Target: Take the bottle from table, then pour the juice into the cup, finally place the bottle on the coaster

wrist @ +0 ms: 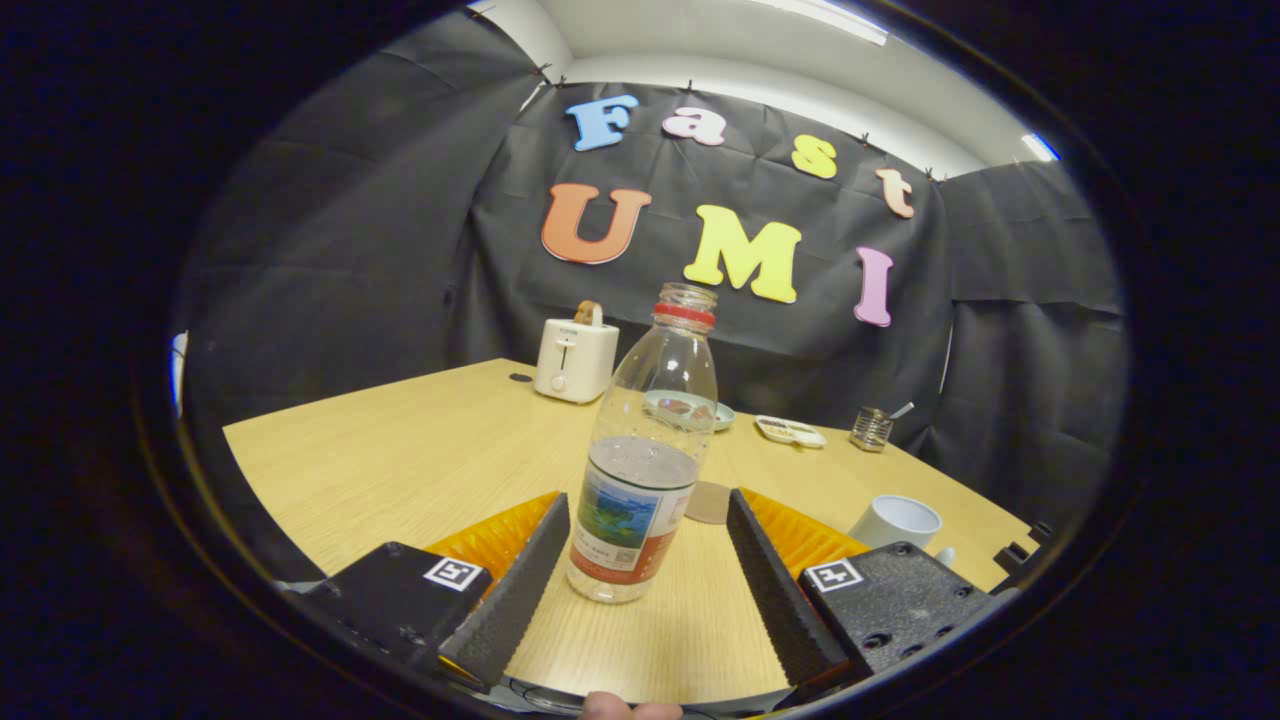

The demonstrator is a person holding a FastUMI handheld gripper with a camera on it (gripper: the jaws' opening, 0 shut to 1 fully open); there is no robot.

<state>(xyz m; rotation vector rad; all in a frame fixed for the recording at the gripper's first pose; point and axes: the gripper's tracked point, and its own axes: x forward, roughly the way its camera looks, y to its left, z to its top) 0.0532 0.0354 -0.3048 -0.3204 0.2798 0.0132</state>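
Bottle (645, 455) stands uncapped on the table (400, 460) between my wide-open, empty gripper (648, 560) fingers, untouched; I judge nothing done: grasp, pour into cup (897, 522), set on coaster (709, 502) all remain.

The gripper (645, 560) has two long fingers (510, 590) with ribbed, sawtooth-textured inner faces. Each is backed by ridged orange plastic and mounted on a dark block carrying a square black-and-white marker (457, 573). The right block (895, 605) shows recessed screw holes.

Bottle (645, 470) label print illegible.
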